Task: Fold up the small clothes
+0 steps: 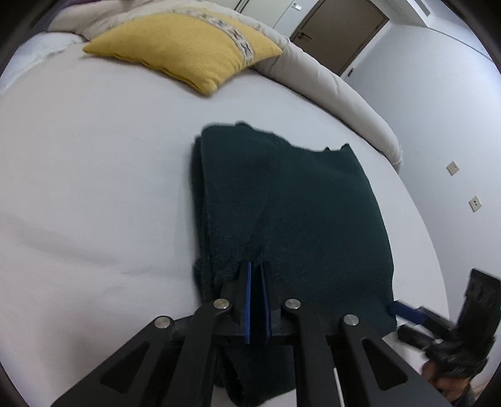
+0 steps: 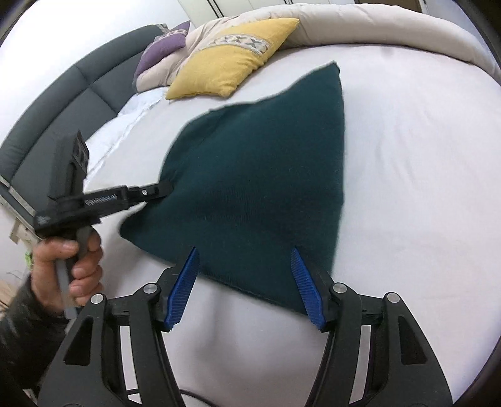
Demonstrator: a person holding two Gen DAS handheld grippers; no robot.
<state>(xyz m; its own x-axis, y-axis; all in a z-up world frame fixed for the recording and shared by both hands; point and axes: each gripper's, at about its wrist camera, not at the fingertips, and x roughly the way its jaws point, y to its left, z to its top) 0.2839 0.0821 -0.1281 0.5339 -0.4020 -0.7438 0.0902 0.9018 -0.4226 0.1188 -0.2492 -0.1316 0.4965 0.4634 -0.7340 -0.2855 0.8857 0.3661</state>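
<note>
knitwear, dark green: a folded garment [image 1: 281, 203] lies on the white sheet [image 1: 94, 188] of a bed, nearer its edge than the pillows. the left gripper [image 1: 256, 275] has its two blue pads nearly together, pinching a fold of the garment at its near edge; cloth bunches up around the fingers. in the right wrist view this same gripper [image 2: 162, 188] reaches in from the side and meets the garment [image 2: 260, 188] at its left corner, with a bare hand [image 2: 67, 263] wrapped round the handle.

the right gripper [image 2: 244, 266] stands wide apart, with nothing between its blue pads [image 2: 184, 281]. its tips sit just over the garment's near hem; whether they touch the cloth cannot be told. in the left wrist view a blue fingertip of it [image 1: 404, 310] shows at the garment's right corner.

beyond the garment lies a yellow cushion [image 2: 231, 59], with a beige duvet [image 2: 375, 28] rolled along the far side, a purple cushion [image 2: 159, 53], and a dark headboard [image 2: 62, 103].
</note>
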